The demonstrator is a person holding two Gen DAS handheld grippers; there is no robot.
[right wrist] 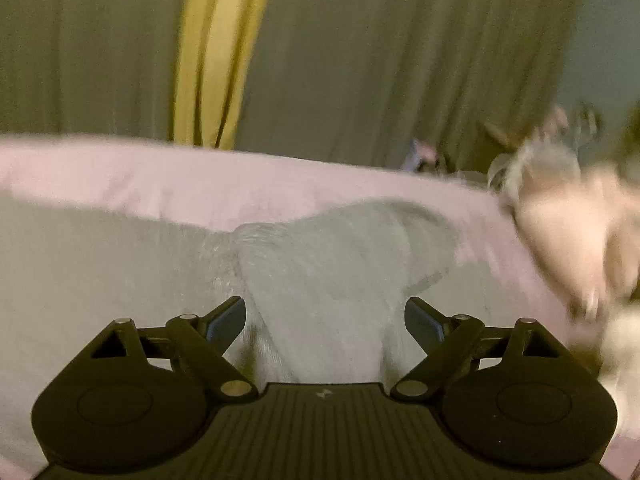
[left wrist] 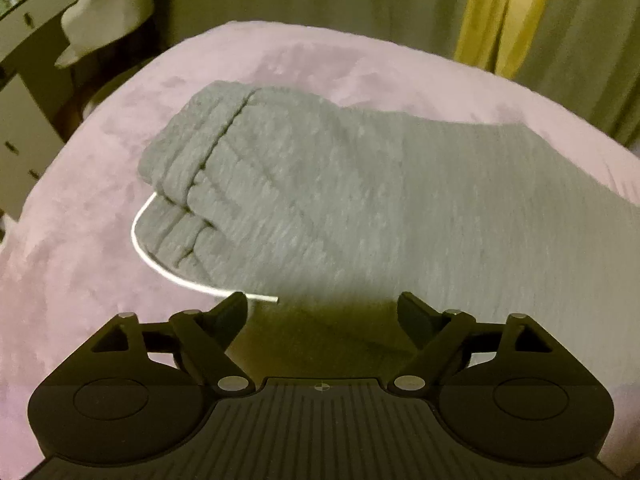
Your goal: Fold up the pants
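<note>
Grey knit pants [left wrist: 320,184] lie folded lengthwise on a pink blanket [left wrist: 80,200]. Their ribbed waistband [left wrist: 188,168] points left, and a white drawstring [left wrist: 138,236] curls out from under it. My left gripper [left wrist: 322,304] hovers over the near edge of the pants, open, with nothing between its fingers. In the right wrist view the pants [right wrist: 320,264] show as blurred grey fabric with a raised fold at the centre. My right gripper [right wrist: 324,308] is open just above that fabric, and its pads do not press on it.
A white drawer unit [left wrist: 20,100] with a white cloth [left wrist: 108,4] on it stands left of the bed. Grey curtains [right wrist: 400,60] and a yellow curtain [right wrist: 216,52] hang behind. A pale blurred object [right wrist: 568,232] lies on the blanket [right wrist: 160,176] at the right.
</note>
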